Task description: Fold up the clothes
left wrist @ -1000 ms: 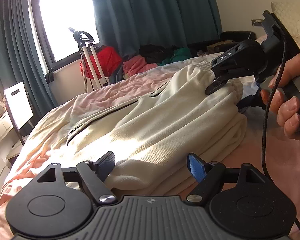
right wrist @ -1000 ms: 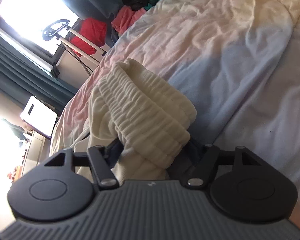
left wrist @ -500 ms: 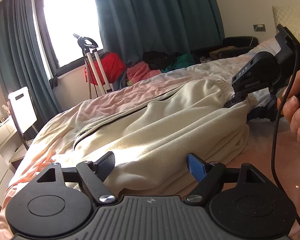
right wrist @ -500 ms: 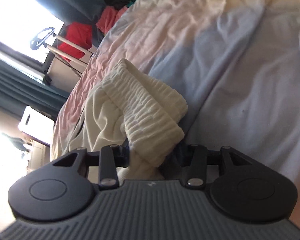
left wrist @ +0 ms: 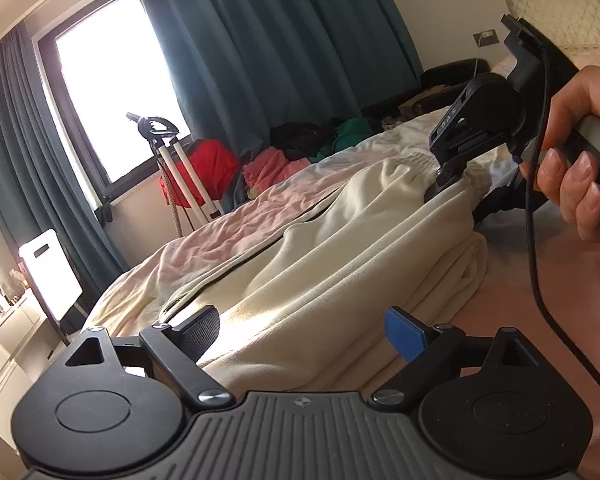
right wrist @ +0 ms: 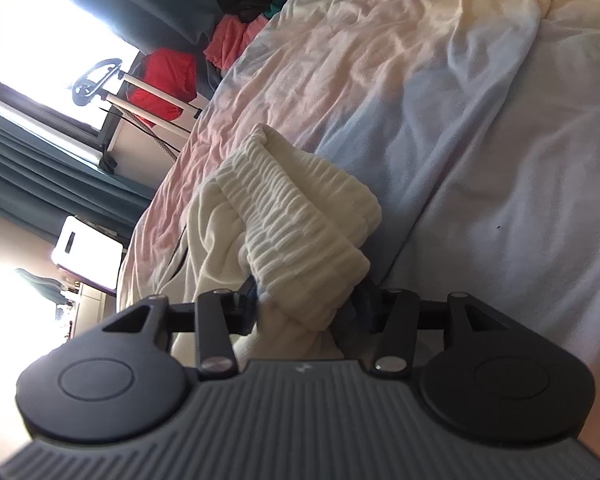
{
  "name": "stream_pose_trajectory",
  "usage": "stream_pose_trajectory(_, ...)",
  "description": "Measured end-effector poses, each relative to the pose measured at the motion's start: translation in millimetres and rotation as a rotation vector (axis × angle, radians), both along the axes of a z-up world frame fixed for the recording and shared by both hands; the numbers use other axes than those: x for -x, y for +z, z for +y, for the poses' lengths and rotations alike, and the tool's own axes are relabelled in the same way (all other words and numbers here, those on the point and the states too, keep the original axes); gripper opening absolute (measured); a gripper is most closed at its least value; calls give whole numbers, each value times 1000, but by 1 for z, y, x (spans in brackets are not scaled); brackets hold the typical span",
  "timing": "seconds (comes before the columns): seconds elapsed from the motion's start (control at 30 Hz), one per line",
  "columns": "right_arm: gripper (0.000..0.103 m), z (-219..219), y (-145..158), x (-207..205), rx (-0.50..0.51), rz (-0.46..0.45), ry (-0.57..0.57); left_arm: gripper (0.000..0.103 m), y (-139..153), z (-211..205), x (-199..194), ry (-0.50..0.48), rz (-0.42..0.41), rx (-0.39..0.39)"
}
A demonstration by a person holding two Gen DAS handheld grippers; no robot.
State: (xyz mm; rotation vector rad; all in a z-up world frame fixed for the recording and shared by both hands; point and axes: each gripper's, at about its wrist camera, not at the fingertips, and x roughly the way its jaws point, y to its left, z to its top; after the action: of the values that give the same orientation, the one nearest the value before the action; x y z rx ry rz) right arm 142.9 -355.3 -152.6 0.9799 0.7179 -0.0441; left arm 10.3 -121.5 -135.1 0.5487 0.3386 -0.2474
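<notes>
1. The cream trousers [left wrist: 340, 256] lie folded long-ways on the bed [left wrist: 204, 248], with a dark stripe down one side.
2. The stretchy waistband [right wrist: 300, 224] is bunched up between the fingers of the right gripper [right wrist: 304, 308]. Its jaws have just opened a little, but the pads seem to press the cloth on both sides; the thick fold hides them, so this is hard to be sure of.
3. A hand [left wrist: 572, 168] holds that gripper's handle, and a black cable [left wrist: 534, 248] hangs down from it.
4. The left gripper [left wrist: 300, 332] sits at the other end of the trousers. Its fingers have just spread wider and stand far apart. The cloth lies between them, but they do not squeeze it.
5. A heap of pink, green and black clothes [left wrist: 300, 152] lies at the far edge of the bed.
6. Near the window [left wrist: 112, 96] stand a red bag [left wrist: 208, 168] and a trolley handle [left wrist: 156, 128].
7. Dark green curtains [left wrist: 280, 48] hang behind them.
</notes>
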Motion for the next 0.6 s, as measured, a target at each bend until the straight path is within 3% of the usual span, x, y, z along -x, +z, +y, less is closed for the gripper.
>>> stream_pose_trajectory(0.1, 57, -1, -1, 0, -25, 0, 10, 89, -9, 0, -10, 49, -2, -45)
stream_pose_trajectory(0.17, 63, 1, -2, -2, -34, 3, 29, 82, -9, 6, -17, 71, 15, -14)
stream_pose_trajectory(0.23, 64, 6, -2, -5, -37, 6, 60, 47, -6, 14, -22, 89, 31, 35)
stream_pose_trajectory(0.3, 65, 12, -1, -8, -25, 7, 109, 26, 5, 25, -22, 107, 49, 100)
stream_pose_trajectory(0.33, 65, 16, 0, -10, -16, 7, 134, 21, 10, 32, -21, 117, 60, 135)
stream_pose_trajectory(0.4, 68, 21, 3, -10, -5, 0, 169, 16, 23, 49, -17, 137, 82, 202)
stream_pose_trajectory(0.43, 76, 23, 5, -11, -2, -4, 180, 15, 28, 56, -15, 149, 88, 215)
stream_pose_trajectory(0.6, 89, 38, 3, -19, 65, 6, 260, 15, 30, 76, -16, 187, 201, 230)
